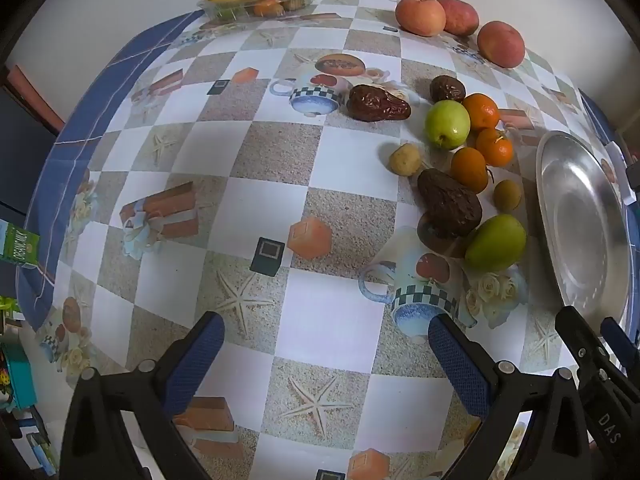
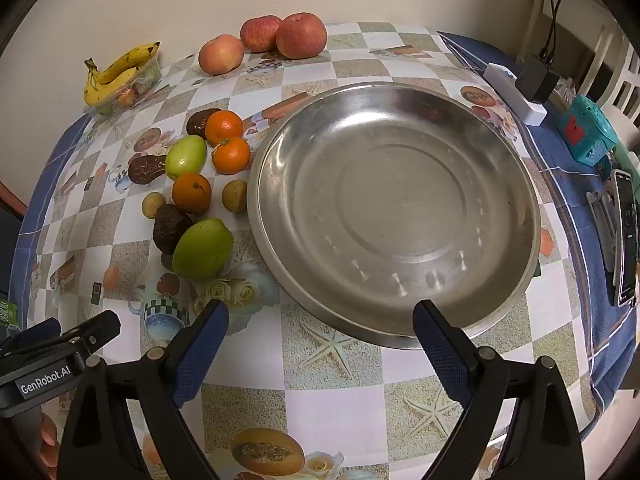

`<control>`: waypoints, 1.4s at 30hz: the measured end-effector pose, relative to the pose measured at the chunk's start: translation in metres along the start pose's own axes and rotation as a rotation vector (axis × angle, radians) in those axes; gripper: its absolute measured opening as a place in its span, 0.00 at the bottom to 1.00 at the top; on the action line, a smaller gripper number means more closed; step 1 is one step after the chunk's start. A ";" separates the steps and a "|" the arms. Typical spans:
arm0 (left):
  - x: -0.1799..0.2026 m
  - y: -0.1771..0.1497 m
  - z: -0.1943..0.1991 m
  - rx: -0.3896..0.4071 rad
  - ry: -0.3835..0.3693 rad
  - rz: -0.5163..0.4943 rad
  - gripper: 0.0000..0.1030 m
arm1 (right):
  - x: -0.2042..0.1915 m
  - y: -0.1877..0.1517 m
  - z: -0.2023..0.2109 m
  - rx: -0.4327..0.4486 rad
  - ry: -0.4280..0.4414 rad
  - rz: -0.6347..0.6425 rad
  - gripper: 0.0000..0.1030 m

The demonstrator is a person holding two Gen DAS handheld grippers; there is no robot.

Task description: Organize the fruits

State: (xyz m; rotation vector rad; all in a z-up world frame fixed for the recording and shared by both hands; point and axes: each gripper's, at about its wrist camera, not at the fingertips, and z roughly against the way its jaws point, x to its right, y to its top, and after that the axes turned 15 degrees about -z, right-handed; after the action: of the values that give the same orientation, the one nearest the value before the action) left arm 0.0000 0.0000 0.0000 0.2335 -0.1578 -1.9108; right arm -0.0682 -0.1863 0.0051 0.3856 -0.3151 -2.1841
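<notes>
Checkered tablecloth (image 2: 332,396) against cream wall (image 2: 120,4), fruit beside steel dish (image 2: 394,204), left gripper (image 1: 326,356) and right gripper (image 2: 320,338) jaws spread, holding nothing

Metal dish (image 2: 394,208) sits on the table (image 2: 332,392); fruit cluster (image 2: 196,196) just left of it; apples (image 2: 264,42) behind; bananas (image 2: 116,74) far back-left, on a tray (image 1: 256,4).

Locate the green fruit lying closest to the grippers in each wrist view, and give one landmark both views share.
Left wrist view: the nearer green fruit sits right of centre, just left of the round steel dish.
Right wrist view: it sits left of centre, also left of the dish.
Shared landmark: the wrinkled dark brown fruit touching it on the far-left side.
</notes>
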 end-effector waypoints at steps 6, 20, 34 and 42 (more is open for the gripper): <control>0.000 0.000 0.000 -0.001 -0.003 0.000 1.00 | 0.000 0.000 -0.001 -0.001 -0.002 0.000 0.91; -0.003 -0.002 -0.002 -0.005 -0.006 0.007 1.00 | 0.000 -0.001 -0.003 -0.004 -0.002 0.000 0.91; -0.005 -0.003 -0.004 -0.013 -0.016 0.017 1.00 | 0.001 -0.001 -0.003 -0.005 -0.001 -0.002 0.91; -0.005 -0.002 -0.005 -0.015 -0.017 0.017 1.00 | 0.001 -0.001 -0.003 -0.005 0.000 -0.003 0.91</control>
State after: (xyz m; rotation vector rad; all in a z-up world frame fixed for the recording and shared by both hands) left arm 0.0008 0.0059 -0.0048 0.2050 -0.1560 -1.8965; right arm -0.0685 -0.1869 0.0020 0.3837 -0.3087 -2.1870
